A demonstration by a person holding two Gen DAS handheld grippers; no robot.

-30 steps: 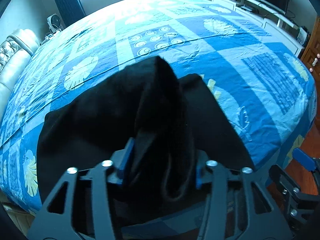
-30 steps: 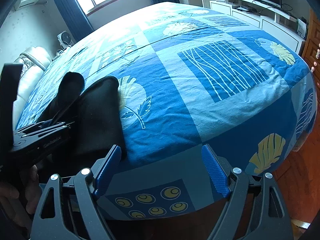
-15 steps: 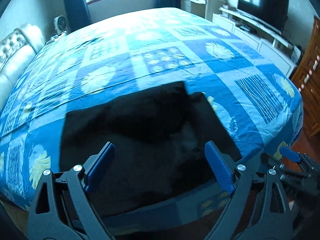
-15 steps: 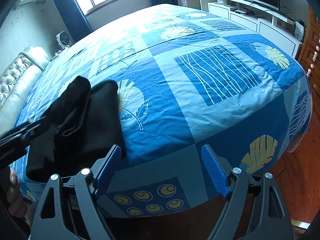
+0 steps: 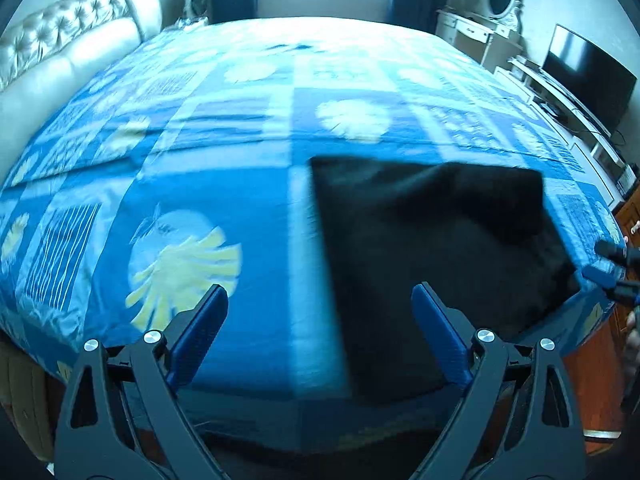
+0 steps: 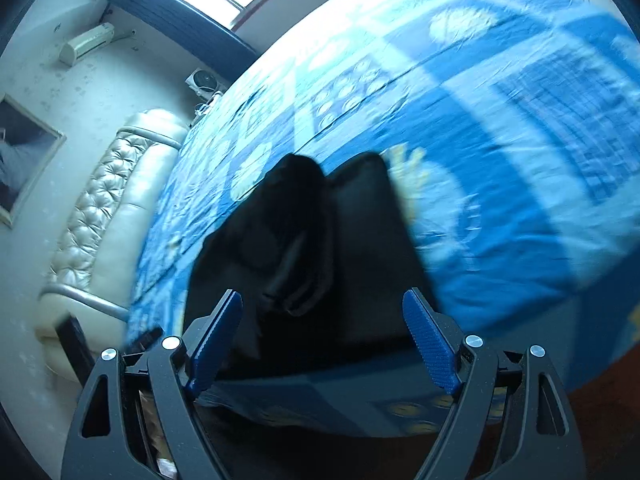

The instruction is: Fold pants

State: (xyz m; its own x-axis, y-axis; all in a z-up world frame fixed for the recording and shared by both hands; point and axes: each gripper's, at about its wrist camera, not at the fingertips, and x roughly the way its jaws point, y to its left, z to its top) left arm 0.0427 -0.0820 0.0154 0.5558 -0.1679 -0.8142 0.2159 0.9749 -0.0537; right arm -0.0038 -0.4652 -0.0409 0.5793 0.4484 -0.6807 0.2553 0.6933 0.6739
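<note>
- Black folded fabric pants (image 5: 436, 256) lie flat on the blue patchwork-print bed cover (image 5: 224, 200), close to the near edge of the bed; the folded stack's near side runs almost to the cover's drop-off.
- From the right wrist view the pants (image 6: 320, 248) show one layer lying over another, with a ridge of bunched cloth down the middle.
- Left gripper (image 5: 320, 320): jaws released and spread wide, having just been opening, with nothing between the blue pads. It hangs over bare cover; the pants' left edge lies just inside the right pad (image 5: 438, 332).
- Right gripper (image 6: 322, 336): jaws spread, gripping nothing; the pants lie beyond and between the pads, not pressed by either.
- Open room: a broad stretch of cover left of and beyond the pants is unoccupied.
- Boundaries: cream tufted padded headboard (image 5: 68, 52) at left, black flat television (image 5: 588, 76) on a white low cabinet at right, reddish-brown wooden floor (image 6: 600, 408) below the bed's near edge.
- Both views are motion-blurred.
</note>
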